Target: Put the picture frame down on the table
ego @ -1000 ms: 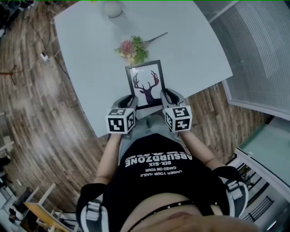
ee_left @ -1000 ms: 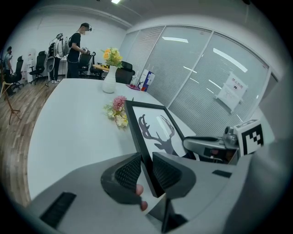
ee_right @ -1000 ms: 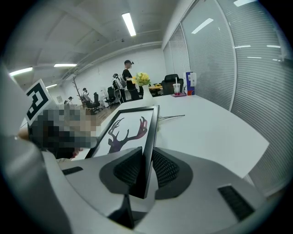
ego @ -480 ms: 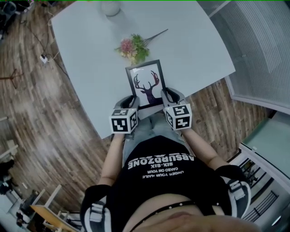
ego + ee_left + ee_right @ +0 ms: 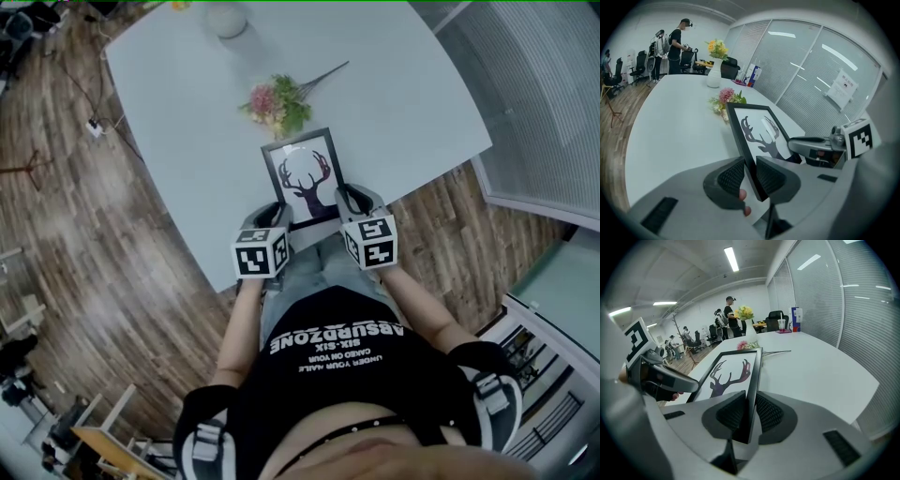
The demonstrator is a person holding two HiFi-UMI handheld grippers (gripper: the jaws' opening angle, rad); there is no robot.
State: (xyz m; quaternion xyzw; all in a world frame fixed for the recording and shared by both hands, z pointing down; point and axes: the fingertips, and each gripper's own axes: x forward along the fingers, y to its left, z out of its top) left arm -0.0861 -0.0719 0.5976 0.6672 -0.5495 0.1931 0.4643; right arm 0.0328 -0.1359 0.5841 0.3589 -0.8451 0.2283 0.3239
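Note:
A black picture frame (image 5: 306,176) with a deer-head print is held over the near edge of the white table (image 5: 178,141), face up. My left gripper (image 5: 275,210) is shut on the frame's left edge (image 5: 751,159), which stands between its ribbed pads. My right gripper (image 5: 343,198) is shut on the frame's right edge (image 5: 753,397). In the left gripper view the frame (image 5: 759,136) tilts up toward the right gripper (image 5: 820,146). Whether the frame's far edge touches the table I cannot tell.
A small bunch of pink and green flowers (image 5: 277,101) lies on the table just beyond the frame. A white vase (image 5: 228,19) stands at the far end. A glass partition with blinds (image 5: 553,122) runs on the right. People stand far off (image 5: 677,44).
The frame and both grippers have shifted slightly toward the right and a little lower in the head view. Both grips are unchanged.

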